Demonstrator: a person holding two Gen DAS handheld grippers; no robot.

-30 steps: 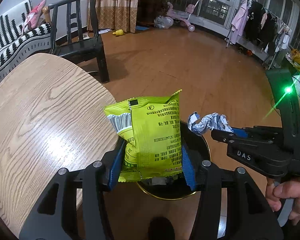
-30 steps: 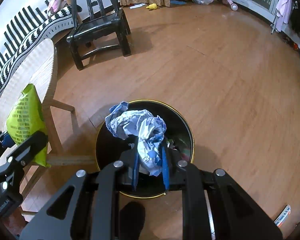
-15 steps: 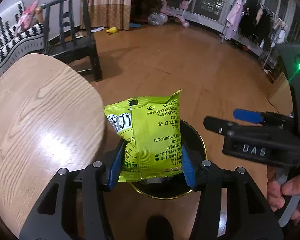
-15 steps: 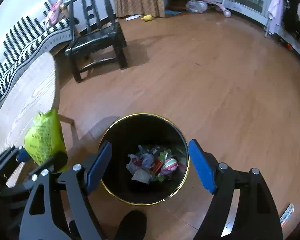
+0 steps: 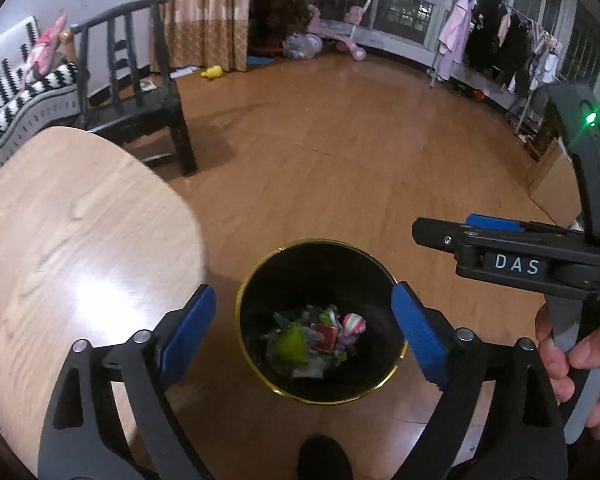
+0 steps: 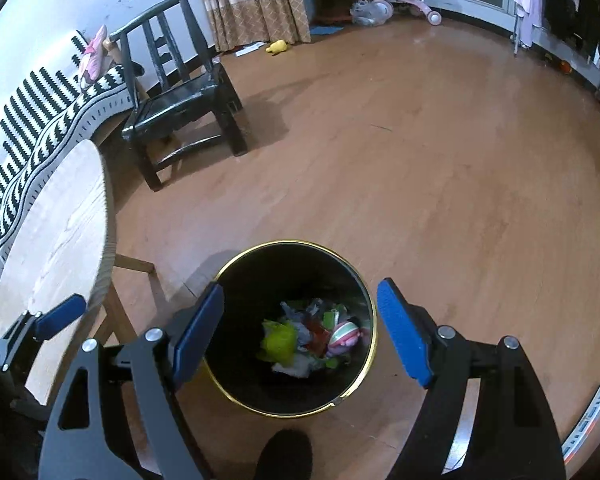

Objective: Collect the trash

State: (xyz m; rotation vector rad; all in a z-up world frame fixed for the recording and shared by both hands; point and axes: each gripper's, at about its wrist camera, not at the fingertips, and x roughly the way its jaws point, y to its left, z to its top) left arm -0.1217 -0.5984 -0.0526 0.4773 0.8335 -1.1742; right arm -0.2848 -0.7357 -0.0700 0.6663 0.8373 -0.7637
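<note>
I hold both grippers above the black, gold-rimmed bin [image 5: 320, 322] on the wooden floor [image 5: 340, 152]. My left gripper [image 5: 304, 332] has just opened wide and grips nothing; the green snack bag [image 5: 290, 344] lies in the bin among the other trash [image 6: 320, 332]. My right gripper [image 6: 300, 328], its jaws likewise just opened and empty, hangs to the right, its handle in my hand [image 5: 572, 356]. The round bench [image 5: 72, 248] stands at left, just beside the bin.
</note>
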